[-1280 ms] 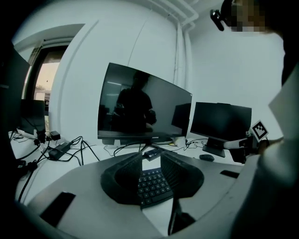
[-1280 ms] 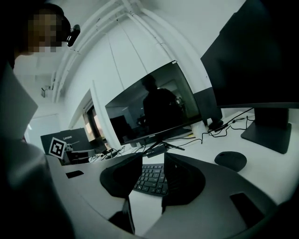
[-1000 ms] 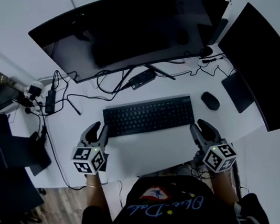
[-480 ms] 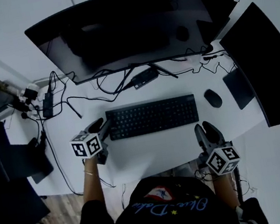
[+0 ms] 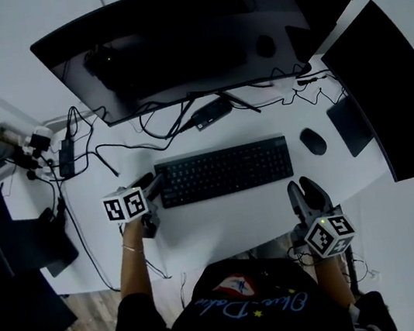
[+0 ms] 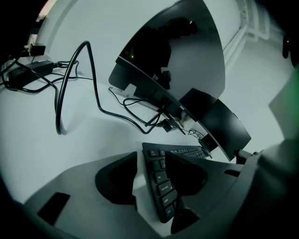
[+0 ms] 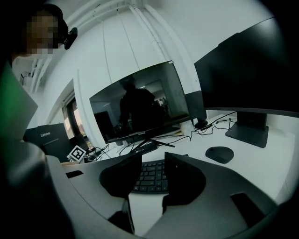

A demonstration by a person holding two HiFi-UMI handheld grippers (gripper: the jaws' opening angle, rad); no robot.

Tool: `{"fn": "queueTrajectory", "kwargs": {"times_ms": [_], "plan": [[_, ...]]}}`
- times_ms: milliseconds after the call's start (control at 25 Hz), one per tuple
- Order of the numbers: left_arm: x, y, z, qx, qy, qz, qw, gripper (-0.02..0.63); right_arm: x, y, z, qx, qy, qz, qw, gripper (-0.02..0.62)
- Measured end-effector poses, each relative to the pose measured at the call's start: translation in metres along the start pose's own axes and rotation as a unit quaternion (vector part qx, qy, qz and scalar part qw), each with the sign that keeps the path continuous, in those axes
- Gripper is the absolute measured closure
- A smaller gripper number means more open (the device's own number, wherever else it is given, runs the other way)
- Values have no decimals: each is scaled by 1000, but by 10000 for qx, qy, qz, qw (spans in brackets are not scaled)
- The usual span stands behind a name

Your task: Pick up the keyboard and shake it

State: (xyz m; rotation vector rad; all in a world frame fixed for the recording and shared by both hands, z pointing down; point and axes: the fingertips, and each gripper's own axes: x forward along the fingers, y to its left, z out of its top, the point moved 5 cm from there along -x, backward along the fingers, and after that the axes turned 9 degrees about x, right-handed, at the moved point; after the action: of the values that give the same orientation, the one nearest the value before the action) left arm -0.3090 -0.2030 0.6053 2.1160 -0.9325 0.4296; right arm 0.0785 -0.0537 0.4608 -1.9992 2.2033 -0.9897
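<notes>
A black keyboard [image 5: 224, 171] lies flat on the white desk [image 5: 225, 224], in front of the curved monitor. My left gripper [image 5: 152, 183] is at the keyboard's left end, and its jaws are opening. In the left gripper view the keyboard's [image 6: 161, 184] end sits between the jaws of the left gripper [image 6: 153, 159], with a strip of desk showing beside the left jaw, so the pads do not press. My right gripper [image 5: 303, 185] is open near the desk's front edge, short of the keyboard's right end. In the right gripper view the right gripper [image 7: 153, 161] holds nothing; the keyboard [image 7: 150, 176] lies ahead.
A black mouse [image 5: 312, 141] rests right of the keyboard. A wide curved monitor [image 5: 194, 41] stands behind, a second monitor [image 5: 395, 90] at the right. Cables [image 5: 94, 147] trail across the left back of the desk. A dark laptop [image 5: 12, 244] sits at the left edge.
My left gripper has moved forward and rolled, bringing its jaws around the keyboard's left end, and the jaws have widened. The right gripper has hardly moved.
</notes>
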Motion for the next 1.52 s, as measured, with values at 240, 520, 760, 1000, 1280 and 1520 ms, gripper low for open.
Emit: {"fn": "queueTrajectory", "kwargs": {"times_ms": [240, 520, 760, 1000, 1280, 1520], "plan": [[12, 1, 3, 3, 341, -8, 9994, 436, 0, -2, -2, 43, -12, 27, 10000, 453], [26, -4, 5, -371, 639, -152, 9972, 434, 8, -19, 3, 173, 91, 175, 9997, 453], [24, 1, 3, -589, 617, 2, 9964, 448, 19, -41, 5, 288, 323, 285, 9987, 451], [21, -1, 4, -717, 527, 48, 9960, 454, 34, -66, -5, 441, 763, 367, 9954, 448], [22, 0, 3, -681, 534, 248, 9959, 454, 58, -102, -29, 1056, 1415, 474, 9831, 422], [21, 1, 3, -722, 544, 264, 9956, 454, 75, -123, -39, 1051, 1901, 432, 9752, 410]]}}
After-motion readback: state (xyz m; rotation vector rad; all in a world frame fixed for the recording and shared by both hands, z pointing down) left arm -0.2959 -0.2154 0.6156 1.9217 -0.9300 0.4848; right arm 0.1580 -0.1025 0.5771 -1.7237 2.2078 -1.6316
